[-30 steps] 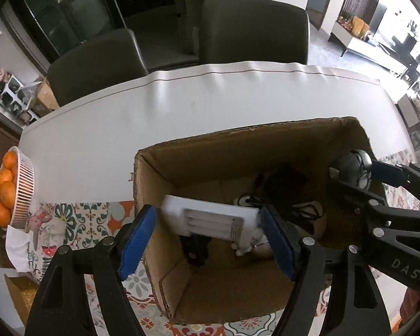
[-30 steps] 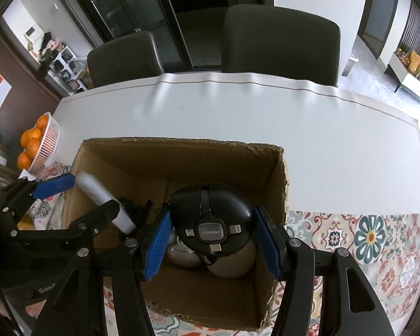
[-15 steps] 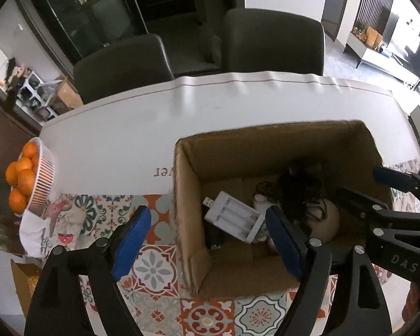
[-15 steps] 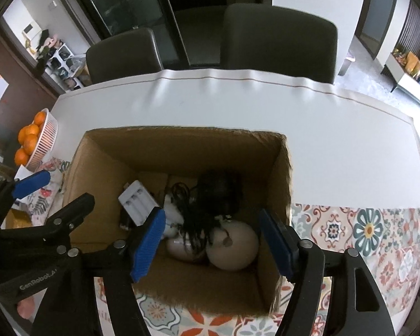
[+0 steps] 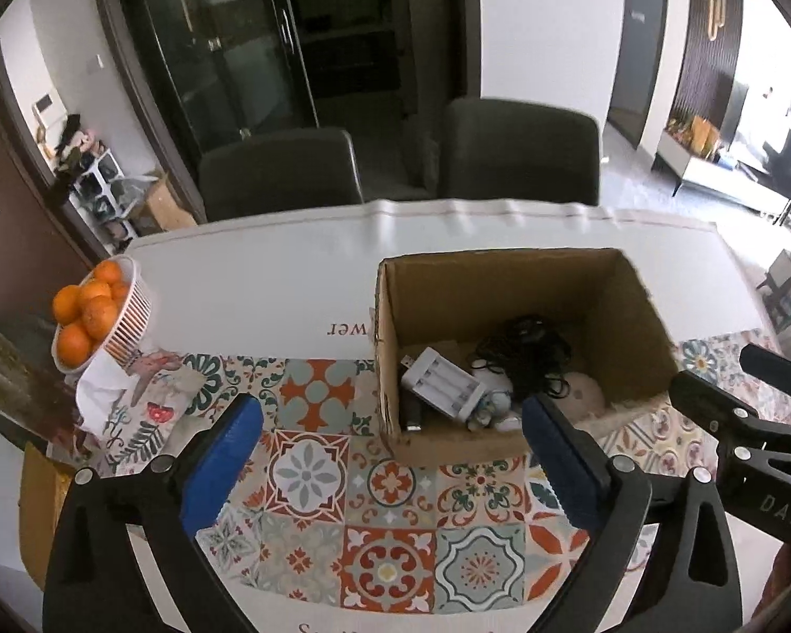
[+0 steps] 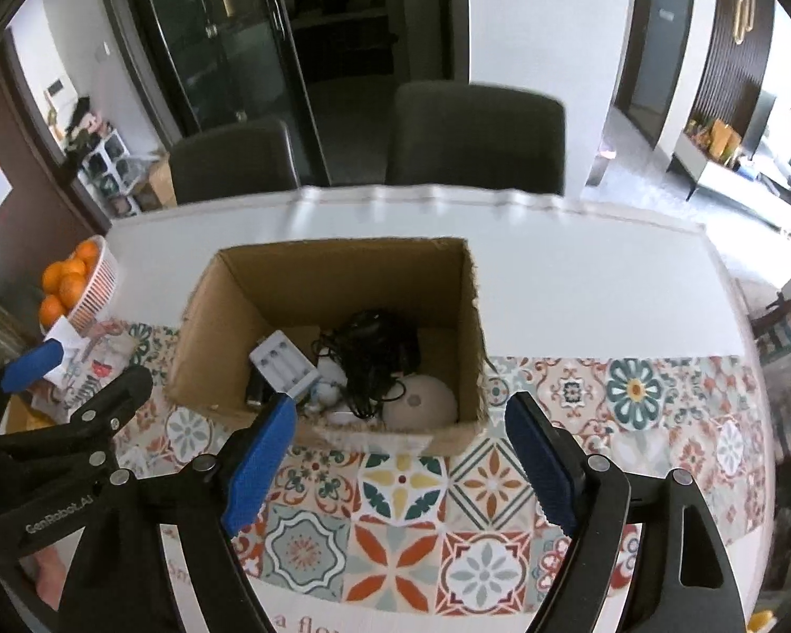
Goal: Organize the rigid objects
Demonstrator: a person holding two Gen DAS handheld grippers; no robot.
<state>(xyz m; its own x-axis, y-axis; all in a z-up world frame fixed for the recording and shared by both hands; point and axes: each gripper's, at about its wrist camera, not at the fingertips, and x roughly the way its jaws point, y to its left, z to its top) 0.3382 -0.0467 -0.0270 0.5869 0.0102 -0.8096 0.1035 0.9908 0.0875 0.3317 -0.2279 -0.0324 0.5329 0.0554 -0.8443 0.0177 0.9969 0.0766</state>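
While both the left gripper (image 5: 393,453) and right gripper (image 6: 395,456) have just been opening and hang wide and empty (nothing between the jaws), any careless return could snag the tangled black cable (image 6: 377,364) in the open brown cardboard box (image 6: 464,306) at the patterned tablecloth's far edge.

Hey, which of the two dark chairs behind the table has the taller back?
The right-hand chair; its back rises higher than the left-hand chair, which sits lower and nearer the glass doors.

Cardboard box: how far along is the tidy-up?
Done: the white battery charger, black cables and a round beige item lie inside the cardboard box. In hand: nothing; left gripper and right gripper have just been opening, empty. Left: no loose items visible on the table.
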